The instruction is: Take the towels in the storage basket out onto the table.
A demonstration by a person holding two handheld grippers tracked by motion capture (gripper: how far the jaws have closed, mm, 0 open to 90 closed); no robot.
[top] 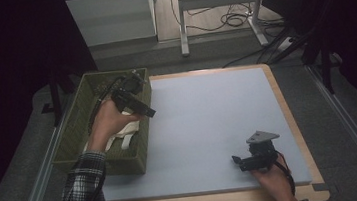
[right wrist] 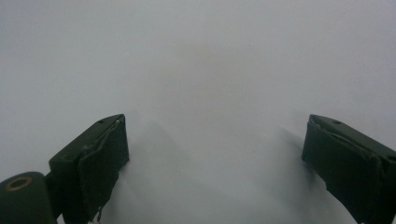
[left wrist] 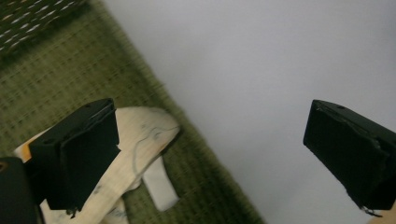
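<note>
A green woven basket [top: 77, 136] stands at the table's left edge, with a cream and white cloth item [top: 124, 134] lying inside it. My left gripper [top: 139, 107] hovers over the basket's right rim, open with nothing between the jaws. In the left gripper view the cream item [left wrist: 140, 149] lies on the basket's weave [left wrist: 56, 79] just under the left jaw, and my left gripper [left wrist: 212, 158] straddles the rim and the mat. My right gripper [top: 241, 162] rests low on the pale mat at the front right, open and holding nothing; the right gripper view has my right gripper [right wrist: 215, 168] over bare mat.
A pale blue-grey mat [top: 209, 127] covers a wooden board [top: 288, 114]. Beyond the table stand a white metal frame [top: 217, 6] and loose cables [top: 236, 19] on the floor. Dark curtains close in both sides.
</note>
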